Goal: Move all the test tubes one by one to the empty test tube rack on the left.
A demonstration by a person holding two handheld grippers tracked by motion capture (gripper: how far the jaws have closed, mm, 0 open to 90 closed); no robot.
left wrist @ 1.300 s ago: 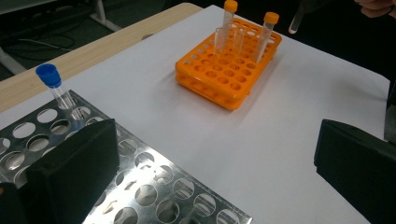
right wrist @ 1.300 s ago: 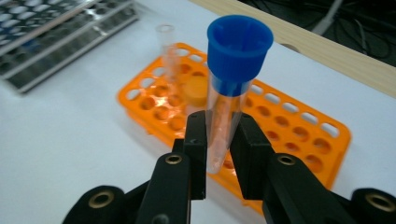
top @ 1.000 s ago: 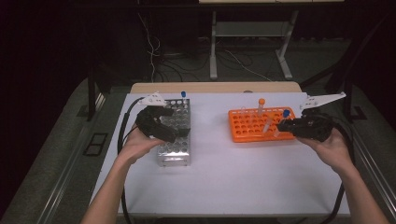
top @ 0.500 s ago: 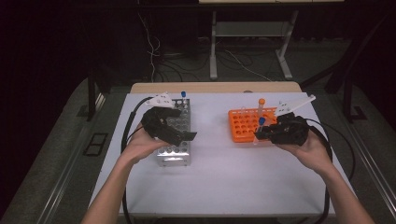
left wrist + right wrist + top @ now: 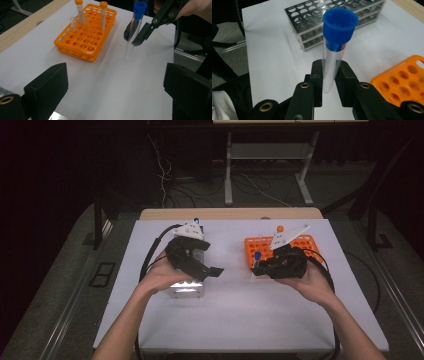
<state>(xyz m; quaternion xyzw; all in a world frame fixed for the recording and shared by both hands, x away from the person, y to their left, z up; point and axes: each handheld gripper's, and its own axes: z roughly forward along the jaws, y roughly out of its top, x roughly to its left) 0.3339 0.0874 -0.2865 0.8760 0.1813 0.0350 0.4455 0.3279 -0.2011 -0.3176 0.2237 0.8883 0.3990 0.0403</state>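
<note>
Right tongs (image 5: 329, 75) pinch my blue-capped tube (image 5: 335, 47) upright at centre frame; left tongs (image 5: 212, 270), spread and empty, have just begun closing. From them the tube (image 5: 133, 30) stands upper right, metal rack (image 5: 329, 22) beyond.

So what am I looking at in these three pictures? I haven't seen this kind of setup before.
A person works at a white table, holding a hand-held two-jaw tool in each hand. One picture looks down from above; the other two come from cameras riding on each tool. On the table stand an orange rack with two orange-capped tubes and a metal rack. The right tool is shut on a clear blue-capped tube, held upright above the table. The left tool is open with nothing between its jaws, which have just closed slightly.
</note>
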